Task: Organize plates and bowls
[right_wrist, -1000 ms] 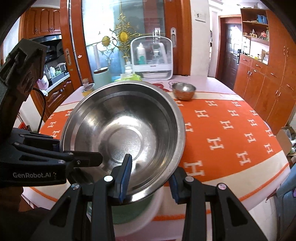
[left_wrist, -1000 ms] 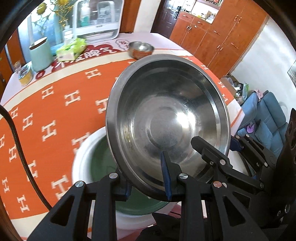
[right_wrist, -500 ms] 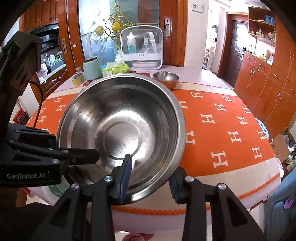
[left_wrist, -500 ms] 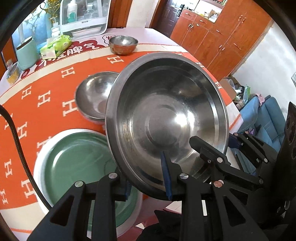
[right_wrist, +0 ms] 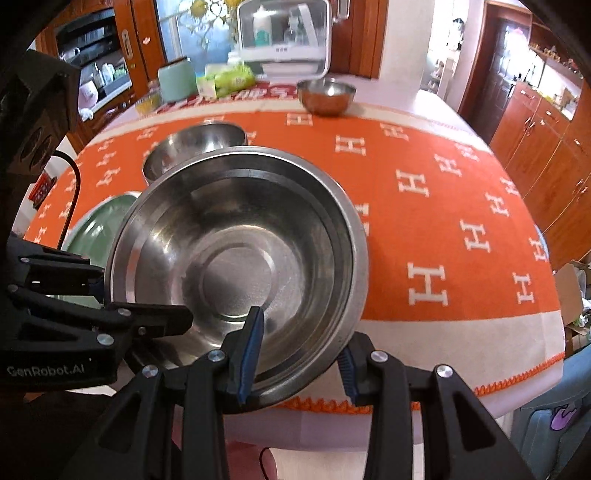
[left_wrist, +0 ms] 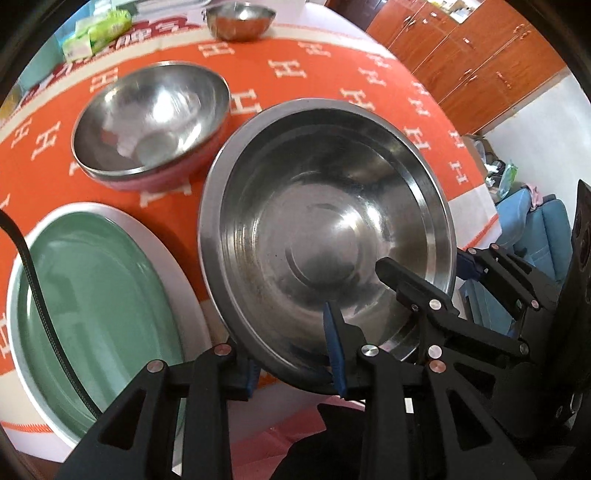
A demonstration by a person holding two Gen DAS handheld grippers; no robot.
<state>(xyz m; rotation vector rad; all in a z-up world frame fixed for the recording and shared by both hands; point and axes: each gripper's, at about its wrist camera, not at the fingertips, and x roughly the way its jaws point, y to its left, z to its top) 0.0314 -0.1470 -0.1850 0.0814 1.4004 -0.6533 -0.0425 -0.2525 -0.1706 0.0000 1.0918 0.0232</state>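
Both-handed grip: large steel basin (left_wrist: 325, 229) is pinched at its near rim by the left gripper (left_wrist: 291, 365) and the right gripper (right_wrist: 295, 354), each with one blue-padded finger inside the bowl wall and one outside. Left fingers (left_wrist: 334, 347) are closed on the rim at the basin's near-left edge; right fingers (right_wrist: 251, 347) are closed on it at the near-right edge. Basin sits tilted, its open side facing the cameras, over the near edge of the tabletop (right_wrist: 443, 206), which has an orange cloth with white H marks. Can't tell if its base touches the cloth. Just left of it lies a green plate (left_wrist: 92, 295) with a white rim. Behind that, a medium steel bowl (left_wrist: 151, 118) with a pinkish outside, apart from the basin. Small steel bowl (right_wrist: 327, 94) stands far back. Green canister (right_wrist: 177, 79), tissue pack (right_wrist: 229, 79) and a white dish cabinet (right_wrist: 284, 31) are at the far edge.
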